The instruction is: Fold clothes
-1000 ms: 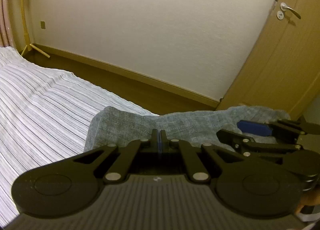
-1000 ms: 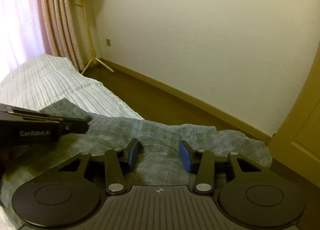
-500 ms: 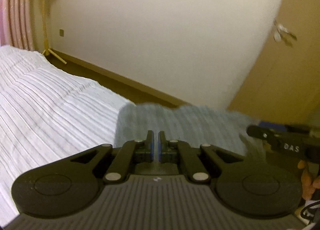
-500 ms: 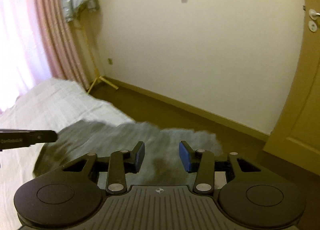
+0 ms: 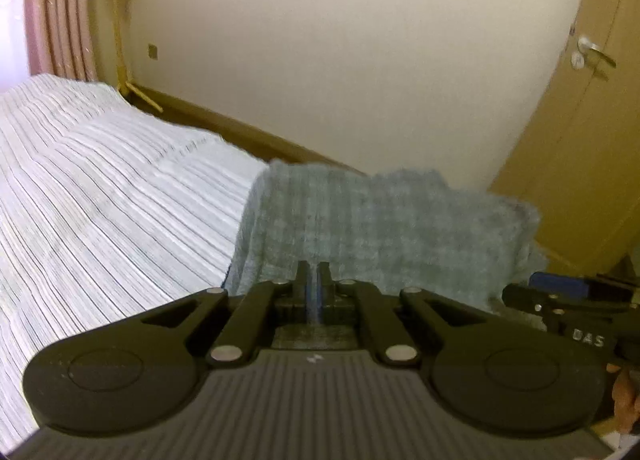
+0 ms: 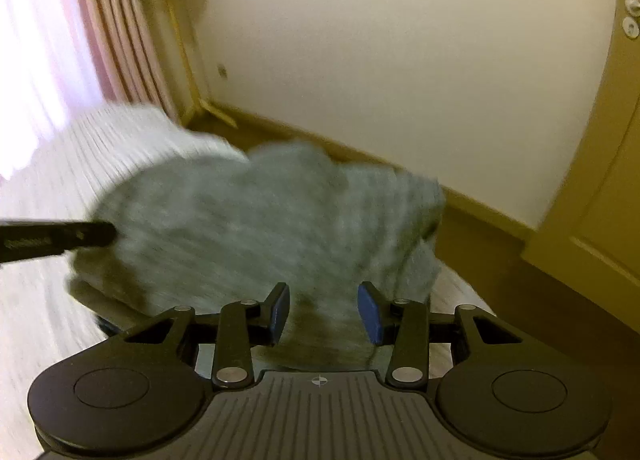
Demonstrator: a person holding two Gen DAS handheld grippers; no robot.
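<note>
A: Striped bed cover (image 5: 100, 196) under grey garment (image 5: 372, 228), which has shifted toward the bed's corner since a second ago

B: My left gripper (image 5: 312, 280) fingers together, seemingly pinching its near edge. Right gripper (image 6: 323, 310) fingers apart, nothing clamped

A: Both rose and pulled back, so fold's probably mid-drag

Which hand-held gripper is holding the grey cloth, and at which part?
The left hand-held gripper is shut on the near edge of the grey cloth. The right hand-held gripper stands open over it.
</note>
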